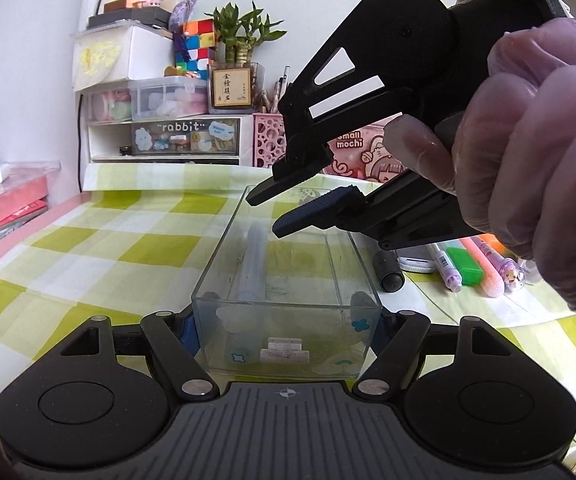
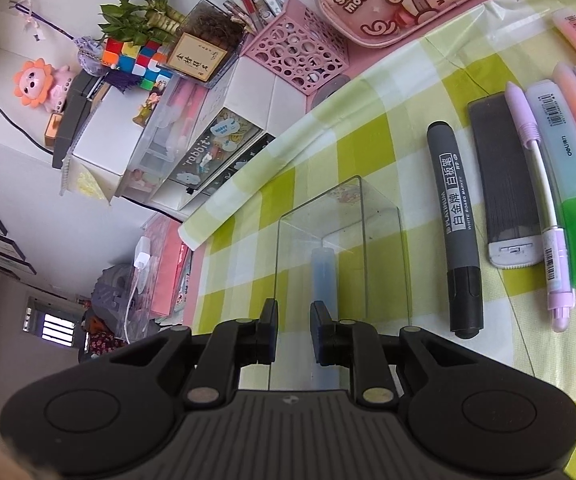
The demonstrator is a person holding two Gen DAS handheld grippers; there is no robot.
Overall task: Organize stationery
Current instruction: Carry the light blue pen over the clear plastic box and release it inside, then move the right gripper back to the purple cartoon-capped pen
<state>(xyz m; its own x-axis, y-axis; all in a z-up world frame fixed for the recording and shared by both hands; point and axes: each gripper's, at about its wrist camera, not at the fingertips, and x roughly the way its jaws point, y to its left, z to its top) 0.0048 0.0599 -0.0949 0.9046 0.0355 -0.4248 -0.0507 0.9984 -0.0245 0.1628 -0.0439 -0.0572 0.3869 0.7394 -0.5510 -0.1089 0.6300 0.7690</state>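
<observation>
The clear box (image 1: pixel 288 280) stands on the checked surface (image 1: pixel 88 248), clamped across its near end by the left hand-held gripper (image 1: pixel 286 320), whose fingers press on its two side walls. The box's long axis runs straight away from that gripper. Inside, along the left wall, lies a pale blue tube (image 1: pixel 252 264), lengthwise with the box.

The right hand-held gripper (image 1: pixel 288 212), held in a gloved hand (image 1: pixel 535 168), hangs over the far end of the box, tips pointing down and toward the left. Its jaws stand a narrow gap apart with nothing between them: released, empty. In the right wrist view the tube (image 2: pixel 323 272) shows just beyond and below the fingertips, through the box wall.

The remaining stationery lies in a row on the surface to the right of the box, well on the right hand's side: a grey marker (image 2: pixel 453 228) nearest the box, then a dark lead case (image 2: pixel 503 184), a lilac pen (image 2: pixel 543 216), a blue-green highlighter (image 2: pixel 571 188) and pastel pens beyond. All lie roughly parallel to the box's long axis.

The next pick probably falls to the right hand; it must swing rightward off the box and descend across the marker's barrel, jaws straddling it crosswise.
</observation>
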